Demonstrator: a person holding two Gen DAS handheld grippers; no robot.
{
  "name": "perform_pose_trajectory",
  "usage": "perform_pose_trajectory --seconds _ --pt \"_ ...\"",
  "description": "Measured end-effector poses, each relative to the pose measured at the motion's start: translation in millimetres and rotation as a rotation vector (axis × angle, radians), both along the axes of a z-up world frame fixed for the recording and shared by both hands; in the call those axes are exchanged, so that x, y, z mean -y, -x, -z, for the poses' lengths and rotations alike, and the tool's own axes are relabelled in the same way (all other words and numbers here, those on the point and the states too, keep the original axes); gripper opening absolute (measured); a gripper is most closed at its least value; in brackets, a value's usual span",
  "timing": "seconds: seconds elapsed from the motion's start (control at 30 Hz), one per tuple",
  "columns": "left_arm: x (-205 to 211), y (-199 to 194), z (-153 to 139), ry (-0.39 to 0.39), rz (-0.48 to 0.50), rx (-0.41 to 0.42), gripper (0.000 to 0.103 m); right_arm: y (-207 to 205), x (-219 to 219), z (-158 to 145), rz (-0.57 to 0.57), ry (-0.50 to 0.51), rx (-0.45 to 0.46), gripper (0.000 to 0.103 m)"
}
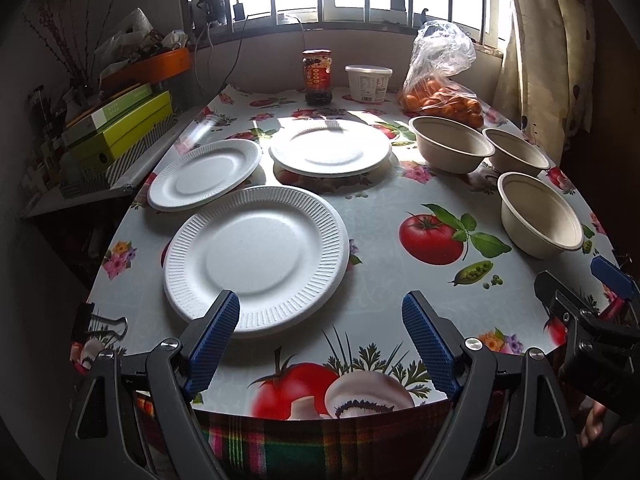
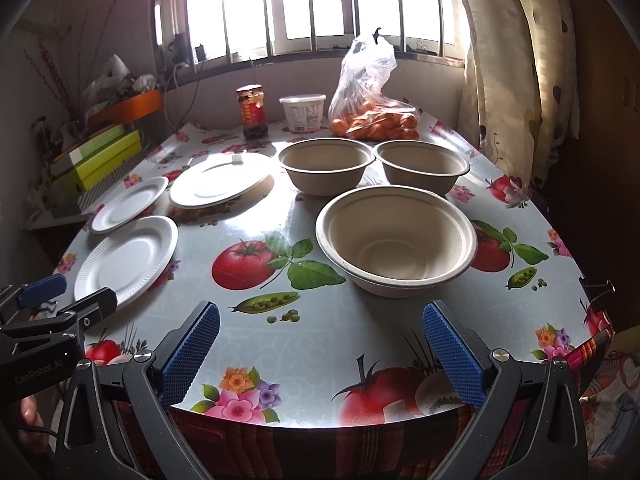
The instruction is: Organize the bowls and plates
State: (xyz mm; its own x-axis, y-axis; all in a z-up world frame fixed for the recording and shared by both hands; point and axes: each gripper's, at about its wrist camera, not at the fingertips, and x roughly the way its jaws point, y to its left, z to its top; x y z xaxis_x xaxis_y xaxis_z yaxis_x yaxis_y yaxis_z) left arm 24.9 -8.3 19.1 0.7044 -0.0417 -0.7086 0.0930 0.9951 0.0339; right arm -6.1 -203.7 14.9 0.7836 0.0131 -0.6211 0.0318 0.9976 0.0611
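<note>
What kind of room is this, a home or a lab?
Probably a home dining corner: a table under a fruit-print oilcloth, a red-labelled sauce jar by the barred window, and a clear bag of oranges.

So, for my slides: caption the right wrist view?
Open right tool faces three empty bowls; three white plates lie left.

Your right gripper (image 2: 320,344) hangs wide open over the table's (image 2: 280,344) near edge, empty. The nearest bowl (image 2: 396,240) sits just ahead, two more bowls (image 2: 326,164) behind it. Three plates (image 2: 126,260) lie left, where your left gripper (image 2: 68,296) shows.
</note>
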Motion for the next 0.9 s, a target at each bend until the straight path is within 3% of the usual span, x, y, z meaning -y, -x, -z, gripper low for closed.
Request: perform_pose_trajectory --seconds 0.9 --pt "-0.2 -5.4 2.4 0.002 -0.001 -0.003 0.084 -3.0 3.3 1.8 0.004 -0.004 0.004 0.103"
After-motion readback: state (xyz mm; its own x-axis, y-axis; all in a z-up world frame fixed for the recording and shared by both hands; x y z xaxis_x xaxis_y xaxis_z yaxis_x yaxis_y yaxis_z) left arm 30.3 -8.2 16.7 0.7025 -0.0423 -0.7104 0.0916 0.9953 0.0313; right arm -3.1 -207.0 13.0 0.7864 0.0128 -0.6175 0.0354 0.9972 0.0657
